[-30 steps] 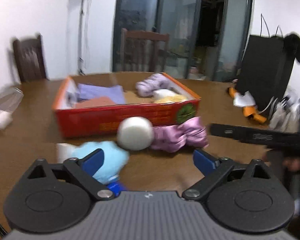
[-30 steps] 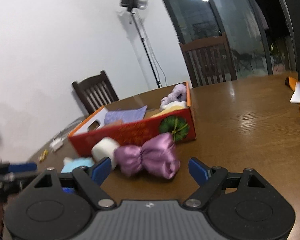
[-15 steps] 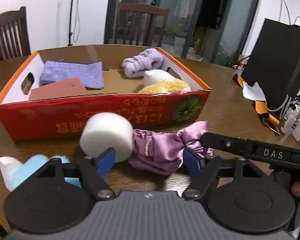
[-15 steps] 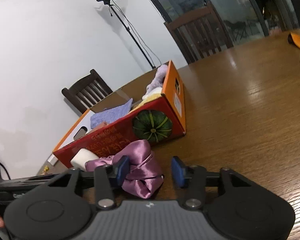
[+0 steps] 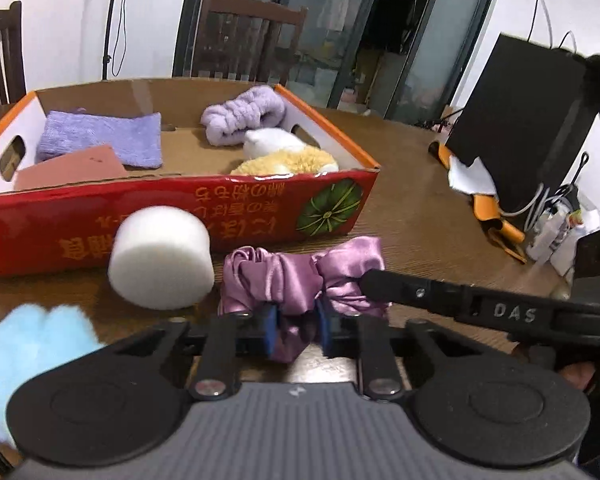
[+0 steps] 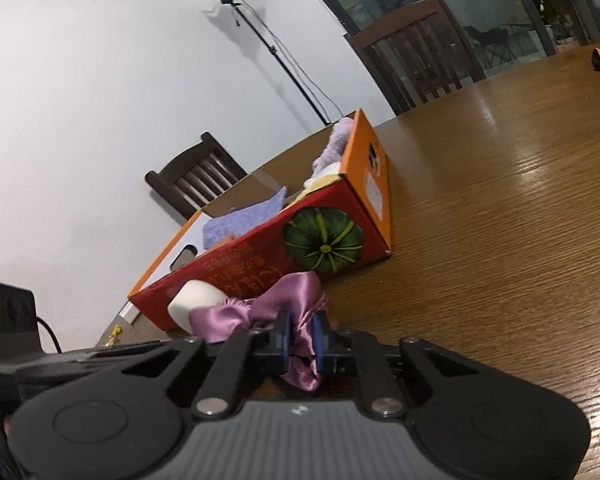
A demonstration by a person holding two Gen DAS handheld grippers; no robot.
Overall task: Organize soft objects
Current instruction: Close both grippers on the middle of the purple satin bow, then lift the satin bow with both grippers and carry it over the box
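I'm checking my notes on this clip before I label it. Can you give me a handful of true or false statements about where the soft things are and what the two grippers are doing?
1. Both grippers are shut on the satin scrunchie. True: the left gripper and the right gripper each pinch it.
2. The white foam cylinder lies inside the box. False: it is on the table in front of the box.
3. A lavender cloth lies in the box. True.
4. The scrunchie is in the box. False: it is outside, on the table by the box's front wall.
5. The blue plush is held by a gripper. False: neither gripper holds it.
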